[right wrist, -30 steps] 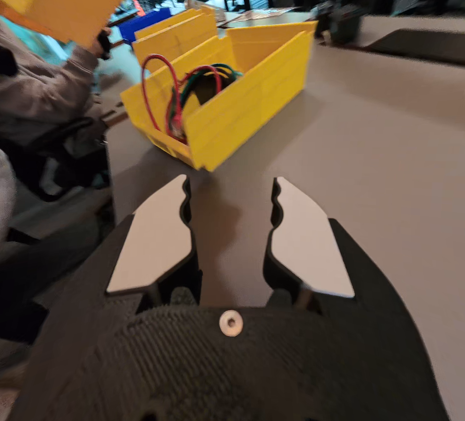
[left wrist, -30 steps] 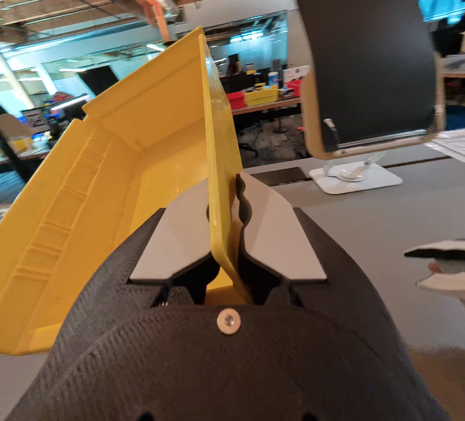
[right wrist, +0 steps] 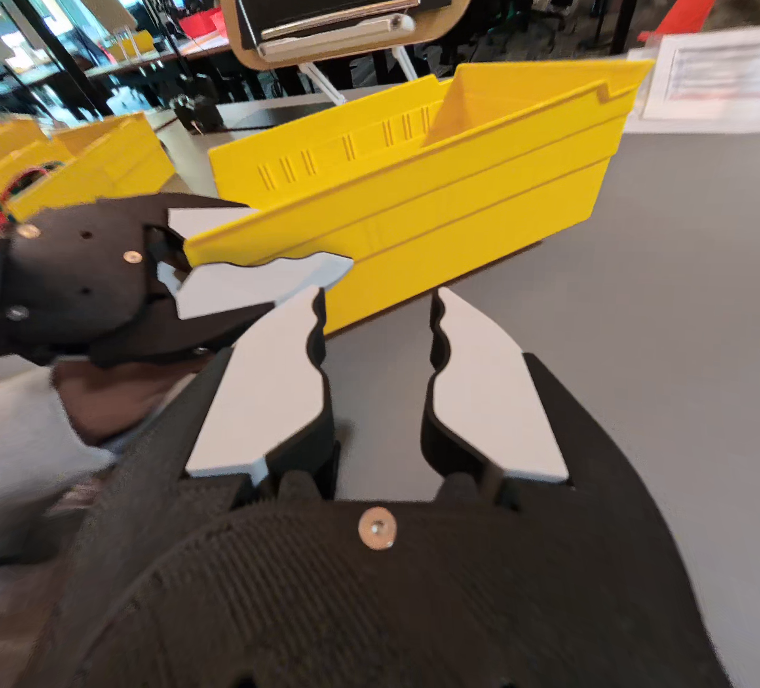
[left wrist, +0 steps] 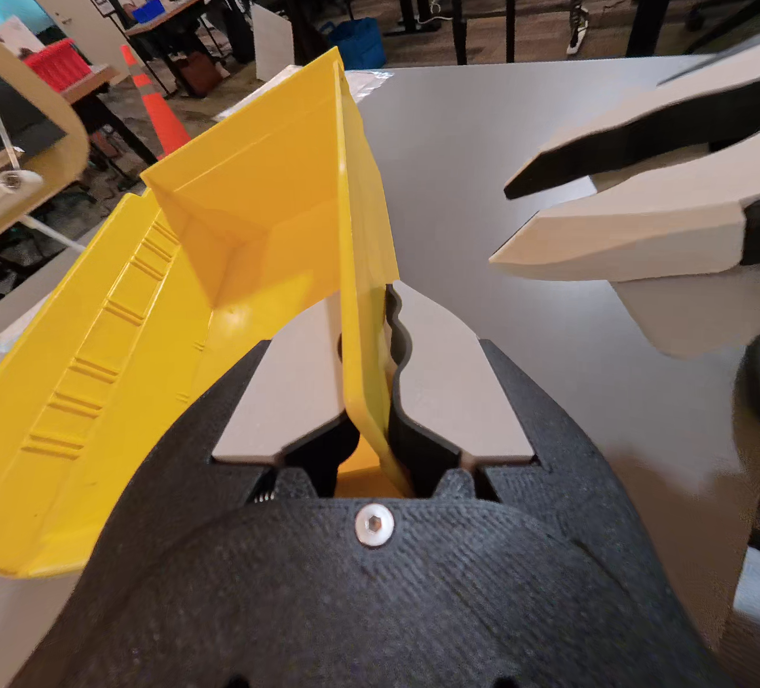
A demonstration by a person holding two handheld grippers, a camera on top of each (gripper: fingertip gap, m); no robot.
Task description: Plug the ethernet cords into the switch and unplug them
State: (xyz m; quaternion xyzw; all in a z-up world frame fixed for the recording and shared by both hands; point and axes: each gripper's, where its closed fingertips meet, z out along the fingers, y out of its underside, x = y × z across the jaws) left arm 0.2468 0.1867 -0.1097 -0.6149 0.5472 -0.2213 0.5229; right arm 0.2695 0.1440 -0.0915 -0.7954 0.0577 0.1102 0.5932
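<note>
1. Left gripper [left wrist: 364, 343] pinches one side wall of an empty yellow bin [left wrist: 263, 224], which hangs tilted over the grey table [left wrist: 534, 141].
2. Right gripper [right wrist: 376, 343] spread, holding nothing, just beside the bin.
3. Cords [right wrist: 24, 178] lie in another bin [right wrist: 94, 162] far left; switch not visible.
4. Judgement: lower the bin flat before letting go; a thin-wall pinch may slip.

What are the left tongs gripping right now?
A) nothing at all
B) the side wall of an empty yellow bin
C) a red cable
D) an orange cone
B: the left tongs are clamped on the thin side wall of the empty yellow bin, one finger inside and one outside, while the right tongs stand open with nothing between them.
</note>
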